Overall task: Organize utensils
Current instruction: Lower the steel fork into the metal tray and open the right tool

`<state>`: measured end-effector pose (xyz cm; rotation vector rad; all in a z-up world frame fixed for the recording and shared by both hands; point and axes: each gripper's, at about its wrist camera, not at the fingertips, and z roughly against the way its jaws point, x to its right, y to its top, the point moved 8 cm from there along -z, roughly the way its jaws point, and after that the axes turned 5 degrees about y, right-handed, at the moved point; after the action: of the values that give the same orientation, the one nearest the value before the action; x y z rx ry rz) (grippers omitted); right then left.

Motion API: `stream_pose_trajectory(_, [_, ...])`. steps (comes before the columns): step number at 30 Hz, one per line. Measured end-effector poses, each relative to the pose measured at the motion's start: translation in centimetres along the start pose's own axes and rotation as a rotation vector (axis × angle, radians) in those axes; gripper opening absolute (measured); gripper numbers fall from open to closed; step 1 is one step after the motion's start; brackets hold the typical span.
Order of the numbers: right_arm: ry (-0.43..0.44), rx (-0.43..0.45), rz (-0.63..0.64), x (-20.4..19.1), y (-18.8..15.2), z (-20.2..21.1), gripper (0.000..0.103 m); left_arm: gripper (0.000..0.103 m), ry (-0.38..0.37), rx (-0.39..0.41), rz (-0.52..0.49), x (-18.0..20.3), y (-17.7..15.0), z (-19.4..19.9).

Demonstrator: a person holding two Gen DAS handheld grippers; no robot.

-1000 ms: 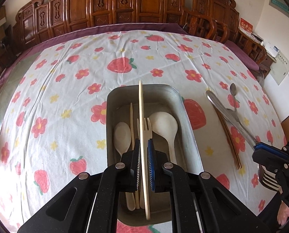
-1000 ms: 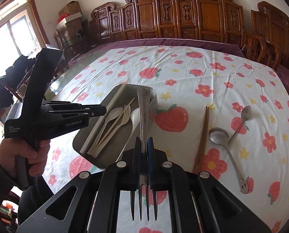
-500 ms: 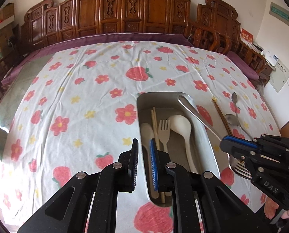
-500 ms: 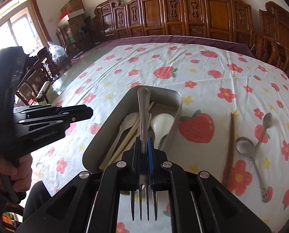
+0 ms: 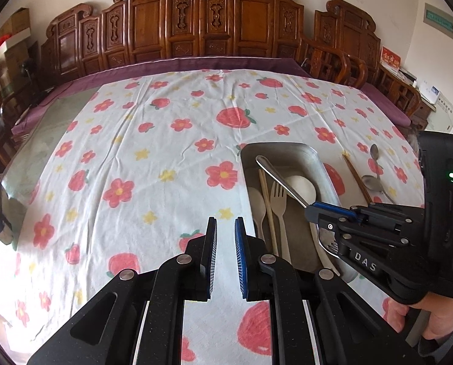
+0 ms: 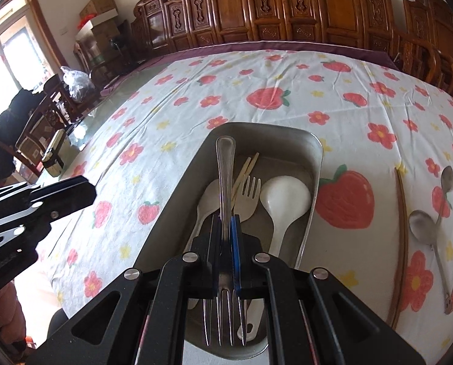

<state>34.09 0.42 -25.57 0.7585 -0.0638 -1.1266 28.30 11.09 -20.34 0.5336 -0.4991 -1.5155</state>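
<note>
A metal tray (image 5: 314,155) (image 6: 314,152) sits on the floral tablecloth. It holds a white rice spoon (image 6: 284,200), a pale fork (image 6: 249,191), a pale spoon (image 6: 208,200) and light chopsticks (image 6: 246,167). My right gripper (image 6: 226,222) (image 5: 313,208) is shut on a metal fork (image 6: 225,164) (image 5: 275,173), held over the tray with its handle pointing away. My left gripper (image 5: 225,228) is open and empty, over the cloth left of the tray.
Right of the tray lie dark chopsticks (image 6: 401,213), a large metal spoon (image 6: 421,222) and a small metal spoon (image 6: 445,179). Carved wooden chairs (image 5: 214,30) line the far table edge. A small block (image 6: 54,155) sits at the left table edge.
My left gripper let go of a light chopstick into the tray, opened and moved left off the tray. My right gripper carried the metal fork over the tray.
</note>
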Motion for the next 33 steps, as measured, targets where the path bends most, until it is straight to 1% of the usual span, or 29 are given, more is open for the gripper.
stream_pose_trajectory(8, [-0.02, 0.005, -0.045, 0.9, -0.4, -0.8, 0.008, 0.011, 0.01, -0.001, -0.001, -0.6, -0.6, 0.5])
stream_pose_trajectory(13, [-0.007, 0.01, -0.037, 0.6, -0.3, -0.7, 0.008, 0.011, 0.014, -0.005, -0.005, -0.6, -0.8, 0.4])
stream_pose_trajectory(19, [-0.035, 0.034, -0.042, 0.9, 0.6, -0.2, 0.008, 0.011, 0.014, -0.006, -0.008, -0.2, -1.0, 0.5])
stream_pose_trajectory(23, [-0.027, 0.033, -0.047, 1.0, 0.9, -0.1, 0.008, 0.011, 0.012, -0.004, -0.011, 0.2, -1.1, 0.7])
stream_pose_trajectory(25, [-0.008, 0.032, -0.045, 0.8, 0.8, 0.0, 0.009, 0.011, 0.011, -0.003, -0.013, 0.4, -1.2, 0.8])
stream_pose_trajectory(27, [0.018, 0.037, -0.042, 0.7, 0.7, 0.4, 0.01, 0.011, 0.015, -0.002, -0.017, 0.6, -1.3, 0.9])
stream_pose_trajectory(29, [0.011, 0.044, -0.029, 0.7, 0.7, 0.8, 0.01, 0.011, 0.015, -0.003, -0.016, 0.7, -1.3, 1.0])
stream_pose_trajectory(33, [0.018, 0.082, -0.008, 1.3, 0.8, 3.1, 0.01, 0.011, 0.01, 0.0, -0.023, 1.6, -1.4, 1.3])
